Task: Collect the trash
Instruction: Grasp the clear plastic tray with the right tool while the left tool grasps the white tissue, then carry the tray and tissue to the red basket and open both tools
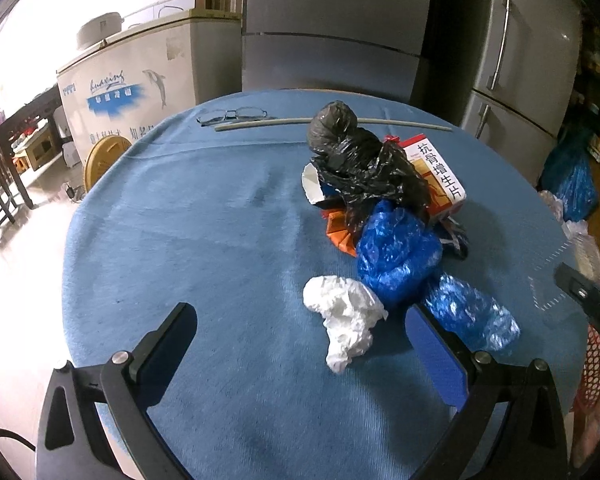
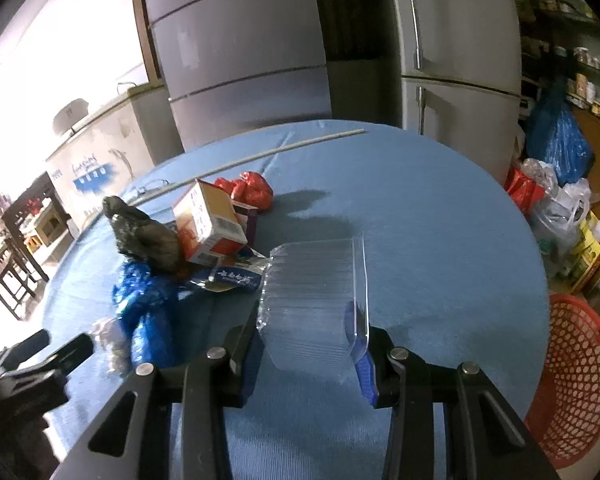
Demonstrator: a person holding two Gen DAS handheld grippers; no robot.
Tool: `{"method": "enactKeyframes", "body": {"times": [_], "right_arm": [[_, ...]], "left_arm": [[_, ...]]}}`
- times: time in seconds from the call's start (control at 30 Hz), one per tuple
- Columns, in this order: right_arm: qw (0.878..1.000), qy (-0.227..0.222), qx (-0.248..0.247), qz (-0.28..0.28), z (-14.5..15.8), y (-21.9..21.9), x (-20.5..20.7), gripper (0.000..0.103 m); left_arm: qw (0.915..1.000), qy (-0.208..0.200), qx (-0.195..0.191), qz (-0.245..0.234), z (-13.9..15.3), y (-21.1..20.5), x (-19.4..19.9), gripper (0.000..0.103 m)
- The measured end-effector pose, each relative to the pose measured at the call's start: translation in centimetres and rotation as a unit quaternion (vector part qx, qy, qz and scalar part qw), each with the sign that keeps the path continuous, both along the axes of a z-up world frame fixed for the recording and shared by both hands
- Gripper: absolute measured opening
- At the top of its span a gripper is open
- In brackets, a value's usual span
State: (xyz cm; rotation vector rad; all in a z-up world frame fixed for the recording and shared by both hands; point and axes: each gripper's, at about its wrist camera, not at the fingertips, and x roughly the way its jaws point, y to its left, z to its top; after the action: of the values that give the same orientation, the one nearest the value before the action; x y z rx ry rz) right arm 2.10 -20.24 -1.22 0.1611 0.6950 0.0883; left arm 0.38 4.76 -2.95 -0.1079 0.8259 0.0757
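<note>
Behind the round bench (image 1: pixel 180 240) with its blue cloth stand grey refrigerators (image 1: pixel 520 60) and a white chest freezer (image 1: pixel 140 80). From the left wrist view, the left tool (image 1: pixel 300 332) has its fingers spread wide, and nothing is pressed between them. A crumpled white tissue (image 1: pixel 346 316) lies on the cloth between the fingers, near the right one. Just behind it sits the trash pile: blue plastic bags (image 1: pixel 396 248), a black plastic bag (image 1: pixel 360 160) on top, and a medicine box (image 1: pixel 440 176) leaning at the back. Glasses (image 1: pixel 236 114) and a thin stick (image 1: pixel 332 122) lie at the far edge.

From the right wrist view, the right tool (image 2: pixel 308 344) is pinching a clear ribbed plastic container (image 2: pixel 312 300), with both pads against its sides. The pile lies to the left of it, and a red bag (image 2: pixel 252 190) lies farther back. A red basket (image 2: pixel 576 380) stands beside the bench at the right. The left tool is seen at the lower left edge.
</note>
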Motion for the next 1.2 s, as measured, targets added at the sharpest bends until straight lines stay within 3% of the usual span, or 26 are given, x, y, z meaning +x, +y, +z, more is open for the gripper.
{"method": "enactKeyframes", "body": {"times": [0.23,0.3,0.37,0.4,0.43,0.57,0.87,1.2], "right_arm": [[1.0,-0.005,0.017,-0.001,0.3,-1.0,-1.3,0.042],[1.0,-0.005,0.02,-0.002,0.2,-1.2,-1.5,0.042],[1.0,-0.004,0.024,-0.003,0.1,-1.5,-1.7,0.042],[1.0,-0.005,0.025,-0.003,0.1,-1.6,-1.7,0.042],[1.0,-0.005,0.027,-0.005,0.1,-1.8,-1.8,0.042],[0.999,-0.007,0.035,-0.011,0.1,-2.5,-2.3,0.042],[0.998,-0.013,0.05,-0.032,0.3,-4.9,-3.5,0.042],[0.991,-0.015,0.061,-0.114,0.1,-12.0,-7.0,0.042]], "left_arm": [[0.9995,0.028,0.011,0.002,-1.5,-0.6,2.0,0.1],[0.9988,0.046,0.013,0.0,-2.4,-0.6,2.8,0.086],[0.9969,0.077,-0.004,-0.013,-3.7,-0.6,3.6,0.055],[0.9974,0.07,0.012,-0.011,-3.7,-0.8,3.6,0.05],[0.9972,0.069,0.021,-0.015,-3.6,-0.9,3.6,0.036],[0.9974,0.071,0.004,-0.012,-3.4,-0.4,3.3,0.033],[0.9995,0.03,0.005,-0.008,-0.2,0.1,0.6,0.033],[0.9953,-0.008,0.003,-0.096,3.9,-6.2,-0.4,0.033]]}}
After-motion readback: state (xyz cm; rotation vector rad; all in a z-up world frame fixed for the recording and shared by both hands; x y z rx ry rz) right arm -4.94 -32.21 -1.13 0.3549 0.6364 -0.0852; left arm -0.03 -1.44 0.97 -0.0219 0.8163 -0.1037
